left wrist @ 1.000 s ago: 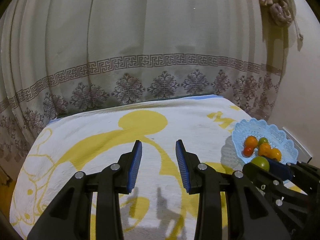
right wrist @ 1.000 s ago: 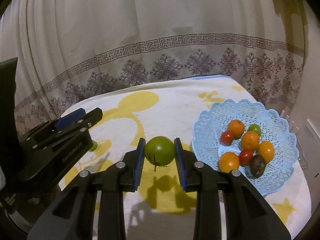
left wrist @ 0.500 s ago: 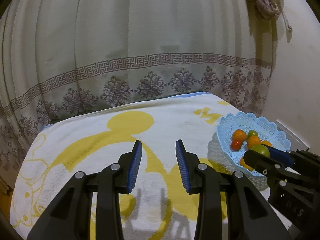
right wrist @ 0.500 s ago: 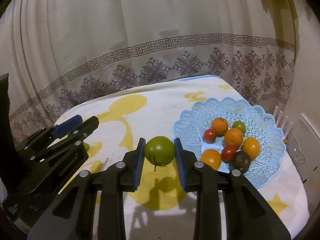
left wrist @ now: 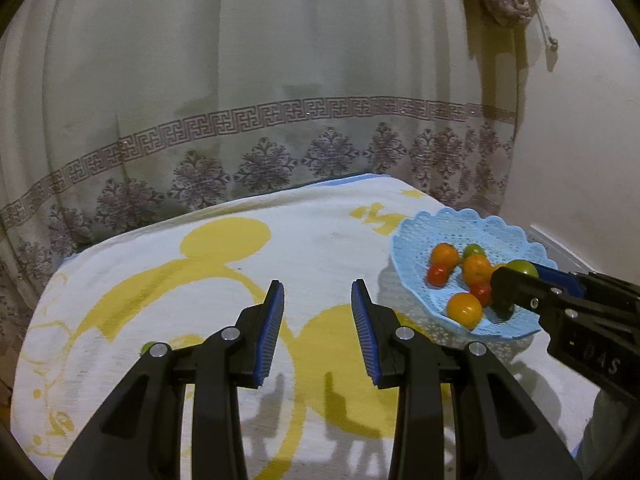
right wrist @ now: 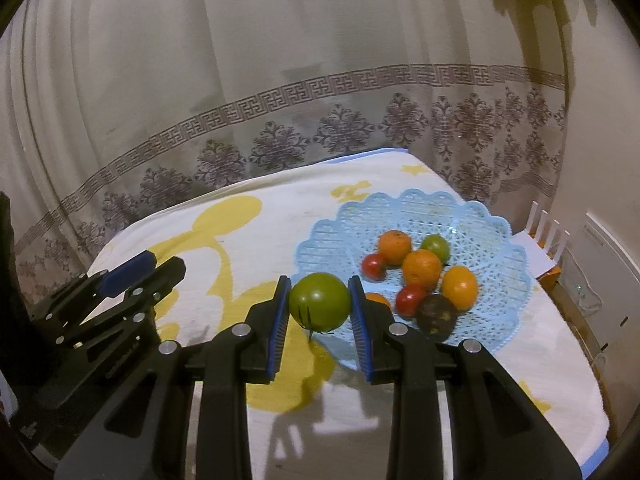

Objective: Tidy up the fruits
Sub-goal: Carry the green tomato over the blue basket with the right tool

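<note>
Seven fruits already sit in the basket [right wrist: 404,208] at the bed's [right wrist: 256,240] right edge; one green tomato [right wrist: 319,306] is clamped in the right gripper [right wrist: 318,308], held above the basket's near-left rim.

Risks, as I judge them:
- Release too early: tomato is over the rim, not the middle, so it could hit the scalloped edge and roll off onto the bed or tip the light basket.
- Drop from height: it lands on the oranges [right wrist: 422,268] and red tomatoes [right wrist: 412,299], bounces, knocks one out. The dark fruit [right wrist: 437,316] near the front rim looks easiest to dislodge.
- Squeeze too hard: soft skin could bruise between the ribbed pads.
- Bed is soft cloth, so the basket may shift if the gripper bumps it.

Jaws:
- Right: closed on the green tomato, both blue pads touching its sides, stem end pointing down. Grip looks centred.
- Left gripper [left wrist: 318,334]: jaws apart, moderately wide, nothing between them, touching nothing. It hangs over the middle of the bed, well apart from the basket.

One small green fruit [left wrist: 146,347] shows just behind the left gripper's left finger, toward the bed's left side, not yet collected. Too small to tell what it is.
</note>
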### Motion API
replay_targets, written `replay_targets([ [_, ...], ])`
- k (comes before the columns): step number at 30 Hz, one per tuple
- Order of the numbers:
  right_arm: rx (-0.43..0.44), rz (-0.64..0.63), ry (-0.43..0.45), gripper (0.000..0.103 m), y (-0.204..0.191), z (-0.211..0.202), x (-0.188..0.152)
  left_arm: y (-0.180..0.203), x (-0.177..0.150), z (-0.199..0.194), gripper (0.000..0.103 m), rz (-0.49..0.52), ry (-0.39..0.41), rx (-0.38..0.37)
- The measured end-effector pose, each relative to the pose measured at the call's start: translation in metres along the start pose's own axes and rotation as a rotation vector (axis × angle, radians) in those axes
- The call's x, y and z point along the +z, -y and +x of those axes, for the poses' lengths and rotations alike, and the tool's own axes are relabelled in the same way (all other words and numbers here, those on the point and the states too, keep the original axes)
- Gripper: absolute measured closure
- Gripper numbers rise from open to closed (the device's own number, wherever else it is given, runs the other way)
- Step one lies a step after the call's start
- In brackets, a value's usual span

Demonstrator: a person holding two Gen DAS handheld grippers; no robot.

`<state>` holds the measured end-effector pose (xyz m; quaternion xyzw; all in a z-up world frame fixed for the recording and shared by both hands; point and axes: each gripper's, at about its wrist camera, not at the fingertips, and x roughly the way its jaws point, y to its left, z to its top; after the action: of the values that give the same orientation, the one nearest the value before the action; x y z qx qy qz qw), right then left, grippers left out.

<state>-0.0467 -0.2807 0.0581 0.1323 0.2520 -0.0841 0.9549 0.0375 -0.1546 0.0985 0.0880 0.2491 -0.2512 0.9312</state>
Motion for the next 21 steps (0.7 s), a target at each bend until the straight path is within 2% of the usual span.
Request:
replay_targets([
  [5, -0.016, 0.017, 0.009, 0.073, 0.016, -0.007, 0.001, 0.007, 0.0, 0.001, 0.067, 0.007, -0.01, -0.045],
  [12, -0.029, 0.046, 0.029, 0.073, 0.037, -0.016, 0.004, 0.016, 0.006, -0.004, 0.067, 0.022, 0.01, -0.074],
  [21, -0.03, 0.083, 0.047, 0.073, 0.063, -0.021, 0.007, 0.038, 0.013, 0.004, 0.067, 0.031, -0.008, -0.104],
])
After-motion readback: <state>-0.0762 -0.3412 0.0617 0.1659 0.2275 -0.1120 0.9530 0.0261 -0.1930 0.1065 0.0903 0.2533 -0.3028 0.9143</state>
